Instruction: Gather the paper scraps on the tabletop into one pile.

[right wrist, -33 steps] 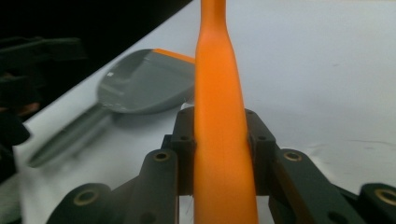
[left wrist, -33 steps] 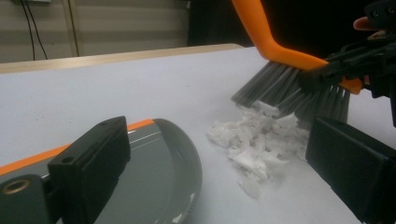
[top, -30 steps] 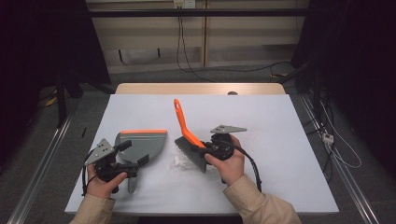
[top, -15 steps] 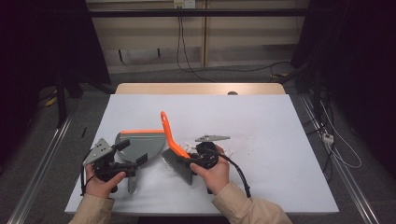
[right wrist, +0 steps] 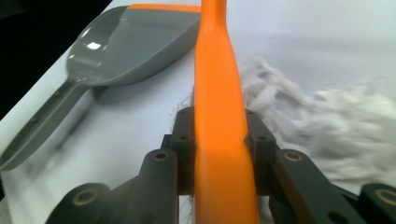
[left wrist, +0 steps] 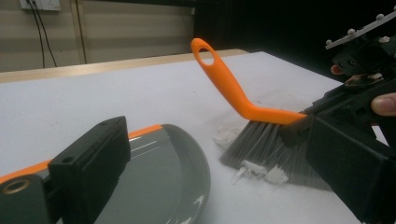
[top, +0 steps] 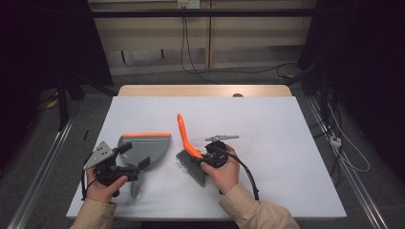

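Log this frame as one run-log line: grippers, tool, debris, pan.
right gripper: shut on brush | left gripper: on dustpan, grip unclear | white scraps: at bristles, outside pan | phase: sweeping

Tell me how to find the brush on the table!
Look at the white table, near the front edge where the two hands are. The right gripper is clamped on the brush, just right of the grey dustpan. It is the one with the bent orange handle sticking up and grey bristles pressed into white scraps.
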`<state>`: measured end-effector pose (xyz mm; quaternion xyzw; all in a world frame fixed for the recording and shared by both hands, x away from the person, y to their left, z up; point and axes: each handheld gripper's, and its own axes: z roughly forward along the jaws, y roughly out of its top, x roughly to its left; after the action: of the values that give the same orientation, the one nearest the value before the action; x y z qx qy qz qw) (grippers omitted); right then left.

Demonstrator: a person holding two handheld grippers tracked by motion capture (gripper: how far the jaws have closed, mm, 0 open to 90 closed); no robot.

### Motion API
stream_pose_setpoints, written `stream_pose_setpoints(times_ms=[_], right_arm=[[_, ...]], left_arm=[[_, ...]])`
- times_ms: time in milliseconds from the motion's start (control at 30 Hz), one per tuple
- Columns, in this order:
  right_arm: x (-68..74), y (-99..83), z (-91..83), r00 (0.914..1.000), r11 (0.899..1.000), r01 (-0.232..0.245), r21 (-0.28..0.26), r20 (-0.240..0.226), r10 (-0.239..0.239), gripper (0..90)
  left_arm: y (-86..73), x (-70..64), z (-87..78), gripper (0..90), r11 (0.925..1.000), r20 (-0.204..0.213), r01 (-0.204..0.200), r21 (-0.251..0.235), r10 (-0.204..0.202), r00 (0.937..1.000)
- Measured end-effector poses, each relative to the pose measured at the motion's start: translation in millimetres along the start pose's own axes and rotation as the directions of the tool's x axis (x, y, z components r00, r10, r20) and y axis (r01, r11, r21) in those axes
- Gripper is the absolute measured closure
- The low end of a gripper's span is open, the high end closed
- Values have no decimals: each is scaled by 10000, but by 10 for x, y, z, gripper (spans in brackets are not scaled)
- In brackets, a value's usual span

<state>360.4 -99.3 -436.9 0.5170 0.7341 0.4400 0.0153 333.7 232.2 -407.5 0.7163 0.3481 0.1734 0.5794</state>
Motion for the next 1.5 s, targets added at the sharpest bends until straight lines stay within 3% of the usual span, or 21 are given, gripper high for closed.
stream_pose_setpoints(times_ms=[133,333,467,600,700,933,1033,1200,1233,1300,1367,1500], right_arm=[[-142,11,-94,9988,9993,-326,-156,360,331,716],[-273,21,-228,9947,9983,-431,-397,920,466,716],[-286,57,-331,9918,9976,-230,-660,1243,311,717],[-245,124,-396,9960,9938,-240,-1084,834,332,717],[-195,165,-365,9962,9926,-25,-1214,856,130,717],[-58,275,-217,9986,9888,-22,-1490,514,99,717],[-16,302,-63,9981,9905,19,-1373,616,66,717],[-41,250,193,9966,9976,3,-694,824,54,717],[-49,250,193,9945,9974,124,-712,1047,-49,717],[-89,256,152,9949,9986,-146,-500,989,195,717],[-138,247,92,9906,9986,-12,-529,1366,84,717],[-264,188,-35,9895,9973,-346,-647,1381,433,716]], left_arm=[[-1,-9,10,62,10000,-29,0,22,0,10000],[-6,-18,29,63,10000,27,0,64,0,10000],[-2,-27,32,62,10000,29,1,37,-1,10000],[-5,-24,38,62,10000,23,3,79,-3,10000],[-2,-23,34,62,10000,22,6,69,-6,10000],[-12,-12,41,62,9999,-15,25,103,-25,10000],[-17,-12,48,62,9999,-8,47,140,-47,10000],[-22,0,37,62,9999,-9,59,120,-59,10000],[-26,3,38,62,9999,-31,117,112,-117,9999],[-28,9,33,62,9999,-16,95,116,-95,10000],[-24,12,25,62,9999,-8,70,103,-70,10000],[-27,8,29,62,9999,-42,79,97,-78,10000]])
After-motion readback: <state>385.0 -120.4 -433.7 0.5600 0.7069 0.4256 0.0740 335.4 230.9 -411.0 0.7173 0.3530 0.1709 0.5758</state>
